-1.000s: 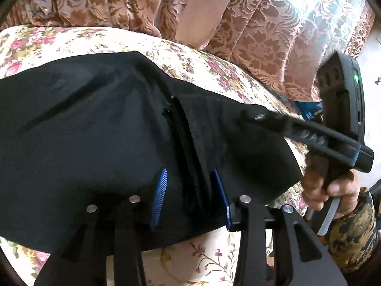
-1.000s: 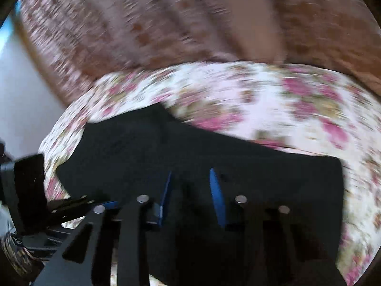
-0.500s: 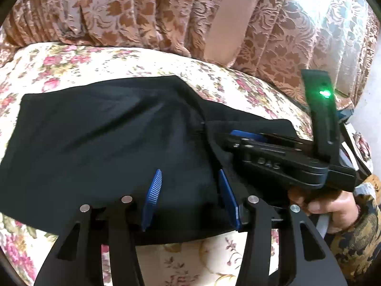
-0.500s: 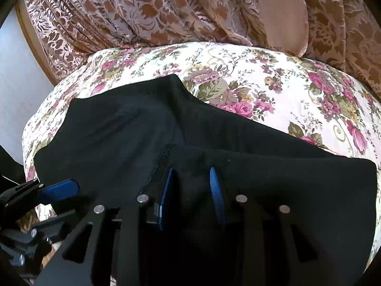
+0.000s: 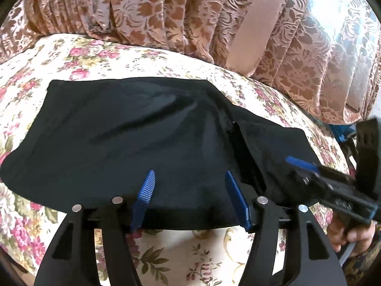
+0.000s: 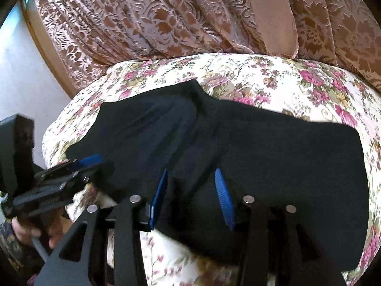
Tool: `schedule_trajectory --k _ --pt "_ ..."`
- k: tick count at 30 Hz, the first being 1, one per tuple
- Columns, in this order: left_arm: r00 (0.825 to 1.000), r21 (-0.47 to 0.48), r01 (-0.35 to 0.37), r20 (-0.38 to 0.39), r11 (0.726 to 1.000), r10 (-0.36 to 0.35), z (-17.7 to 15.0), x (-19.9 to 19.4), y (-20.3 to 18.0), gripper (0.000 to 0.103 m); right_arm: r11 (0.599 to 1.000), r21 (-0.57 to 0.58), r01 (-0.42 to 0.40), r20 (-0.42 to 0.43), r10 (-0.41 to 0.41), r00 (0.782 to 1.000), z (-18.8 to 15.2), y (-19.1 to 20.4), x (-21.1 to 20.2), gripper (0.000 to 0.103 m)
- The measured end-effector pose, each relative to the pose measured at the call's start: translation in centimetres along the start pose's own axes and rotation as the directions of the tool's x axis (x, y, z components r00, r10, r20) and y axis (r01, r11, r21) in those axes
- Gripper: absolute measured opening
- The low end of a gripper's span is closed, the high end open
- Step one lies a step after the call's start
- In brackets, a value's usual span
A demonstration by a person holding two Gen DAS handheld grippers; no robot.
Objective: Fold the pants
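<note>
Black pants (image 5: 133, 138) lie folded in a broad flat shape on a floral bedspread (image 5: 78, 57); they also show in the right wrist view (image 6: 273, 147). My left gripper (image 5: 189, 181) is open, its blue fingers spread over the pants' near edge, holding nothing. My right gripper (image 6: 191, 178) is open over the near edge too, empty. The right gripper appears in the left wrist view (image 5: 309, 169) at the pants' right corner. The left gripper appears in the right wrist view (image 6: 78, 164) at the pants' left corner.
Brown patterned curtains (image 5: 166, 12) hang behind the bed, also in the right wrist view (image 6: 166, 16). A white wall (image 6: 21, 71) stands at the left. A blue object (image 5: 340, 131) lies past the bed's right edge.
Both grippers have opened wider and drawn back toward the near edge. The pants have settled flat on the bed. The right gripper has moved away to the right of the left one.
</note>
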State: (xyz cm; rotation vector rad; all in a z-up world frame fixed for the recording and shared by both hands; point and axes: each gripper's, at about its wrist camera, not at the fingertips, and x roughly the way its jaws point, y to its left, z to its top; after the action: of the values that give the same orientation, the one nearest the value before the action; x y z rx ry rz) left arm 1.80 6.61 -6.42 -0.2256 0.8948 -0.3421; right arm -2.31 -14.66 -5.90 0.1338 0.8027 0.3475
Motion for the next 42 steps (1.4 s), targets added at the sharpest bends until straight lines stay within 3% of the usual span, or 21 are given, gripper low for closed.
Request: schedule_trajectory --k 9,20,22,25,28,30,33,38,42 --pt "1.0 -0.019 -0.016 0.001 1.0 0.016 -0.1 -0.3 0.5 0.061 1.0 -0.007 0.002 -0.072 -0.002 0.997 -2.0 0.8 2.3 0.041" --pt "0.999 -0.032 -0.033 0.003 0.999 0.033 -0.6 -0.8 1.1 0.061 0.998 -0.044 0.052 -0.045 -0.054 0.998 -2.9 1.6 3.1 0.043" --pt "0.999 -0.04 -0.034 0.004 0.999 0.034 -0.7 -1.0 1.2 0.07 0.997 -0.048 0.059 -0.042 -0.061 0.997 -2.9 1.7 3.2 0.043" --pt "0.999 -0.052 -0.043 0.007 0.998 0.043 -1.0 -1.4 1.7 0.07 0.998 -0.037 0.054 -0.039 -0.056 0.998 -3.0 1.7 3.1 0.044" --pt "0.999 -0.065 -0.052 0.005 0.997 0.052 -1.2 -1.6 2.3 0.07 0.999 -0.025 0.03 -0.043 -0.031 0.999 -2.9 1.6 3.1 0.051" --pt "0.998 -0.075 -0.063 0.004 0.995 0.063 -1.4 -1.8 2.7 0.07 0.999 -0.033 0.002 -0.054 -0.004 0.999 -3.0 2.0 3.3 0.072" --pt "0.998 -0.103 -0.062 0.001 0.993 0.063 -1.7 -2.2 3.6 0.07 0.992 -0.115 0.053 -0.051 -0.059 0.997 -3.4 3.6 3.7 0.081" --pt "1.0 -0.214 0.011 0.012 0.977 -0.008 -2.2 -3.2 6.2 0.07 0.98 -0.173 0.1 -0.035 -0.108 0.994 -4.0 4.6 4.1 0.084" --pt "0.99 -0.384 0.139 0.073 0.913 -0.12 -2.8 -4.8 9.9 0.074 0.986 -0.145 0.085 -0.023 -0.089 0.996 -4.1 4.3 3.4 0.084"
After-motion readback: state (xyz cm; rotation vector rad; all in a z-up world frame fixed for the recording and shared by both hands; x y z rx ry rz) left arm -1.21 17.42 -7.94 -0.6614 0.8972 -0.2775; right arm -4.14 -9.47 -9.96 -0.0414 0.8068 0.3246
